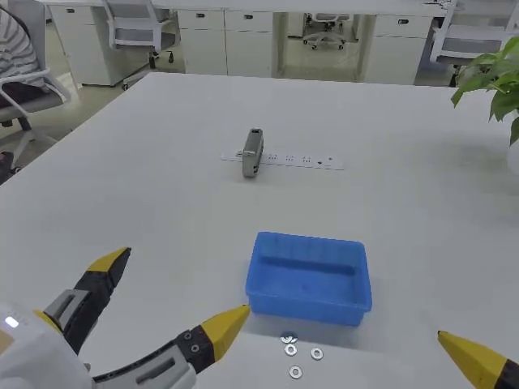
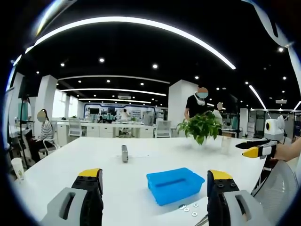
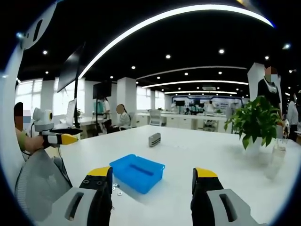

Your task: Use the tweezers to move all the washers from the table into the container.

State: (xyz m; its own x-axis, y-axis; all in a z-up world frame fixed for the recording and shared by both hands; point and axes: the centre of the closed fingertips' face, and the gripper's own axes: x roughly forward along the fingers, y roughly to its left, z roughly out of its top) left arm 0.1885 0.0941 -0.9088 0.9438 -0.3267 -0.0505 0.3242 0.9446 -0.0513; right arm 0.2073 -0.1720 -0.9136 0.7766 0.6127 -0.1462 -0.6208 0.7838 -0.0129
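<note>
- Washers point(image 1: 290, 350): four small rings on the white surface point(image 1: 389, 186), close together, just in front of the blue container point(image 1: 308, 279), near its front wall but not inside.
- Container: open on top, with nothing to be seen inside.
- Left hand-held gripper point(image 1: 172, 290): jaws wide apart, holding nothing, up off the surface, just left of the washers.
- Right hand-held gripper point(image 3: 153, 178): jaws apart too, holding nothing, off to the right of the washers.
- Tweezers point(image 2: 203, 219): maybe the thin shiny bit low in the left gripper view, beside the washers; too small to be sure.
- Likely step now: getting hold of the tweezers first, with no washer in the container yet.
- Could go wrong: tweezers thin and flat, hard to lift off the surface; might slide away under a fat jaw.
- Could also grab the tweezers crooked, then miss the rings.
- Washers flat and smooth; might slip out of a soft pinch, or pop away from a hard one and roll off.
- Might bump the light container and push it away.
- Might drop a ring outside by letting go before reaching past the rim.
</note>
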